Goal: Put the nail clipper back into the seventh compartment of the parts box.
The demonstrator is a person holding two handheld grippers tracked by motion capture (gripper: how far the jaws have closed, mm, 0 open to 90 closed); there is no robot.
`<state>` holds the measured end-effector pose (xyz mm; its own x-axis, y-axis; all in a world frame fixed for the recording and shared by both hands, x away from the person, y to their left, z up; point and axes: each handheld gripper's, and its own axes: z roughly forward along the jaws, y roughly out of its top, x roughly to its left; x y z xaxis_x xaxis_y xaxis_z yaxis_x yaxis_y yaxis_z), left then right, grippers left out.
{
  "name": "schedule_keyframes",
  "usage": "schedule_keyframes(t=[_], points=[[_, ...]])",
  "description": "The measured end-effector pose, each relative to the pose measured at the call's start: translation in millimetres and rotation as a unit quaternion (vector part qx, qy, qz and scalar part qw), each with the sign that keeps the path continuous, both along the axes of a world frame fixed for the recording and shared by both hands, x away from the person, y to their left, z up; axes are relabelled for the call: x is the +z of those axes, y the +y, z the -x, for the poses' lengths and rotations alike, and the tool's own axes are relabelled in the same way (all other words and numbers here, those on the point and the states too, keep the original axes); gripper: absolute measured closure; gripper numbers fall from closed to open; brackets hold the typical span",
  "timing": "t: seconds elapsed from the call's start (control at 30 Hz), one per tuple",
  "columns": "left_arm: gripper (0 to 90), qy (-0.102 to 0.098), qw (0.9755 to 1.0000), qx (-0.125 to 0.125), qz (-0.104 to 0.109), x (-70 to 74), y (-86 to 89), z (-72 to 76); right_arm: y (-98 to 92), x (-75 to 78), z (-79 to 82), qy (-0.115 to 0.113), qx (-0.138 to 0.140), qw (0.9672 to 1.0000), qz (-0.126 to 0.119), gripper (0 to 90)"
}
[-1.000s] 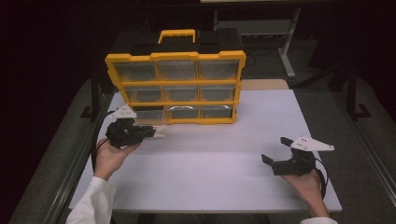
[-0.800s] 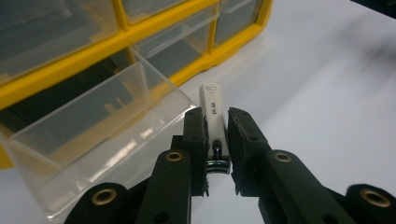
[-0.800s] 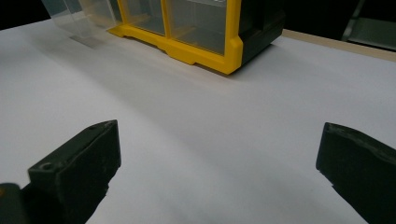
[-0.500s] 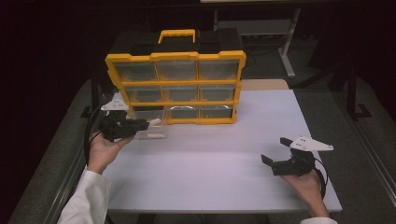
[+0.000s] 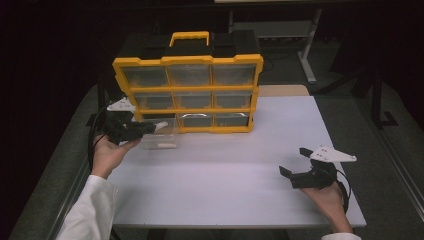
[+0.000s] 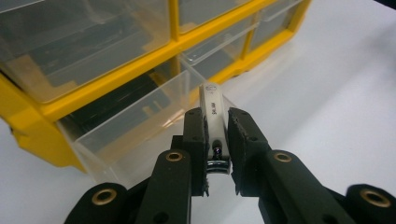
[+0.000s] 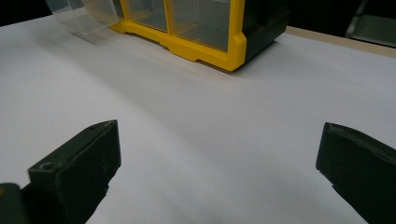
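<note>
Dim, dark surroundings; bright white table [image 5: 225, 170]; soft focus.

Workshop: parts organizer [image 5: 187, 95], dark surroundings

You wear a white sleeve [image 5: 87, 212] and hold two black grippers, the left gripper [image 6: 216, 140] with brass-ringed screw holes, the right gripper [image 5: 295, 175] topped by a grey three-cornered plate.
</note>
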<state>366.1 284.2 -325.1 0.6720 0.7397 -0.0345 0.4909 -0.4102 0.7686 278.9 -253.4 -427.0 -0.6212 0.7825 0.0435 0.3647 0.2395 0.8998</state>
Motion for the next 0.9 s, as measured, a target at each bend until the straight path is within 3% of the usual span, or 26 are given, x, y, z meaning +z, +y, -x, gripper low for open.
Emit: schedule_keyframes(t=[0.33, 0.7, 0.9], points=[[78.2, 0.014, 0.9997, 0.019, 0.0, -7.6, 6.5, -13.3, -0.8, -0.2, 0.3, 0.001, -0.001, 1.0, -0.001, 0.0], [78.2, 0.023, 0.9976, 0.038, -0.053, -18.8, 0.5, -26.4, 1.6, -1.0, 0.0, 0.003, 0.001, 1.0, 0.006, 0.0], [77.9, 0.019, 0.9968, 0.044, -0.065, -20.5, -2.5, -27.1, 1.9, -1.0, -0.1, 0.002, 0.002, 1.0, 0.006, 0.0]])
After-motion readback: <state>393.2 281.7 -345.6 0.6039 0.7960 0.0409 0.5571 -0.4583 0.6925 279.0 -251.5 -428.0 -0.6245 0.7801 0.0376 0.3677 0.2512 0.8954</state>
